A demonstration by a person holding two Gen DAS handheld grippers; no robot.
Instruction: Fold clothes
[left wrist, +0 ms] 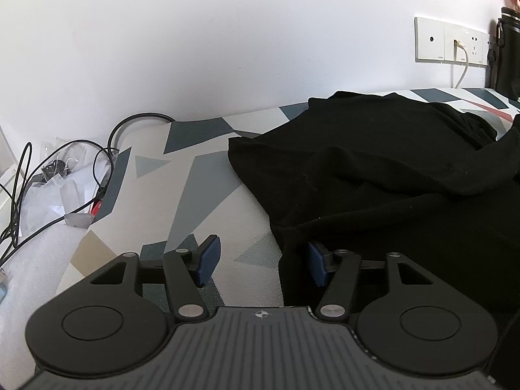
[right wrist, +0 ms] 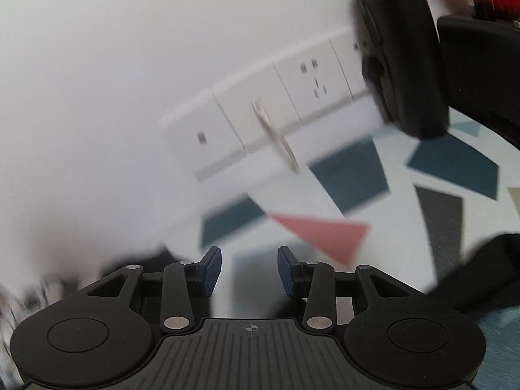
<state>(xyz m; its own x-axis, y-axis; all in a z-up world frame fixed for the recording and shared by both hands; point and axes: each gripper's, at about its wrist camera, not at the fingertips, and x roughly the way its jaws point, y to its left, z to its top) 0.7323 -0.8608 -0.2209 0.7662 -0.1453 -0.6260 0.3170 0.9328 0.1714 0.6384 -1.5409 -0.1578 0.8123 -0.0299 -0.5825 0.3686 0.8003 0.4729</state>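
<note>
A black garment lies rumpled on the table with the geometric patterned cover, filling the right half of the left wrist view. My left gripper stands open at the garment's near left edge. That edge runs between the blue pads, with the right pad over the cloth and the left pad over bare cover. The right wrist view is blurred. There my right gripper is open above the patterned cover with nothing between its pads. A fold of the black garment shows at its lower right.
Black cables and a clear plastic bag of small parts lie off the table's left end. White wall sockets with a plugged white cable sit behind the table. A black flask stands at the back right by the wall.
</note>
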